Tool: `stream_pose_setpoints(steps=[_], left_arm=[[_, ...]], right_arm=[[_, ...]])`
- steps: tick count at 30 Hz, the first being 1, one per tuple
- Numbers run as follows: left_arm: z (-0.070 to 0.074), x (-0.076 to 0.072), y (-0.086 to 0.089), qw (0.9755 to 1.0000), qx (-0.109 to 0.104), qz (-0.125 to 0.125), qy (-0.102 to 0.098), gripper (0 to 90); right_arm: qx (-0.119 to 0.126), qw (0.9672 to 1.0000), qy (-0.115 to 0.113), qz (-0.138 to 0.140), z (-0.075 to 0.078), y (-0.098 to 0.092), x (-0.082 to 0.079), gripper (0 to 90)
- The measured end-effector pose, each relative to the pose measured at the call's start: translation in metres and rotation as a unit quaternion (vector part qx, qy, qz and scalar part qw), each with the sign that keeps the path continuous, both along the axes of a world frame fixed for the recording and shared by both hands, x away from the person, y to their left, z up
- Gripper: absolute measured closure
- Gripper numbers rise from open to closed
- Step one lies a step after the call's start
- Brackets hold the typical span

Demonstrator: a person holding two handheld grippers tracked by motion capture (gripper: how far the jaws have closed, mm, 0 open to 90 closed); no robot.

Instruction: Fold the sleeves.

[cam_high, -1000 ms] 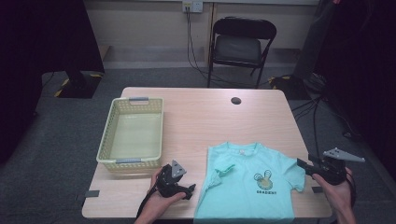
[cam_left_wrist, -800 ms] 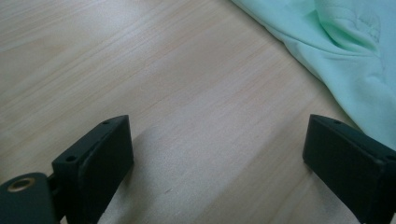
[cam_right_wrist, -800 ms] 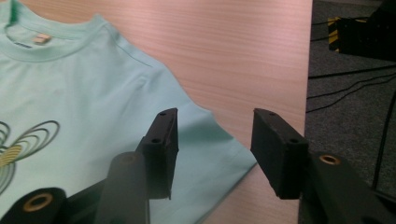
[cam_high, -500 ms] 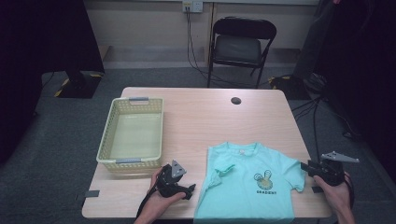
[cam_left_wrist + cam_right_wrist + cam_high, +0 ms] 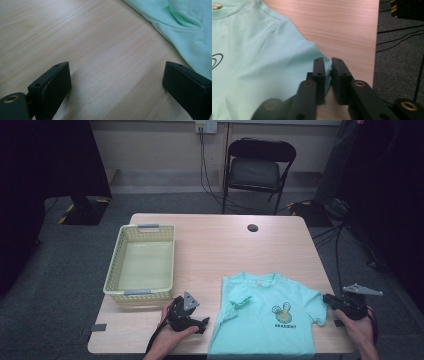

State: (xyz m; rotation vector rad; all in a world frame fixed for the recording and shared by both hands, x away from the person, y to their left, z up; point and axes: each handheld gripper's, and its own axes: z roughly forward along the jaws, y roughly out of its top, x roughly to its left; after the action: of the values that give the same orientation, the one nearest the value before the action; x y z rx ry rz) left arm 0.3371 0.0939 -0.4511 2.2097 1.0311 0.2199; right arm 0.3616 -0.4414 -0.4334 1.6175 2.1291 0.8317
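A mint-green T-shirt with a small printed figure lies flat at the front of the wooden table. My right gripper is at the shirt's right sleeve. In the right gripper view its jaws have just been closing and now pinch the sleeve hem of the shirt. My left gripper rests on the table just left of the shirt's other sleeve. In the left gripper view its jaws stand wide apart over bare wood, with the shirt beyond them.
A pale yellow plastic basket stands on the table's left side. A small black round spot lies near the far edge. A folding chair stands behind the table. The table's right edge runs close beside the right gripper, and cables lie on the floor there.
My right gripper has sunk a little at the sleeve and its jaws have closed on the hem. The left gripper and the shirt have stayed put.
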Motion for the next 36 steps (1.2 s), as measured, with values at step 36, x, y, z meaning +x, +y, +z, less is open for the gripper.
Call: stream_pose_setpoints(steps=[36], left_arm=[[0.0, 0.001, 0.0, 1.0, -0.002, -0.001, 0.0, 7.8]], right_arm=[[0.035, 0.9956, -0.084, 0.018, 0.038, 0.022, -0.016, 89.2]])
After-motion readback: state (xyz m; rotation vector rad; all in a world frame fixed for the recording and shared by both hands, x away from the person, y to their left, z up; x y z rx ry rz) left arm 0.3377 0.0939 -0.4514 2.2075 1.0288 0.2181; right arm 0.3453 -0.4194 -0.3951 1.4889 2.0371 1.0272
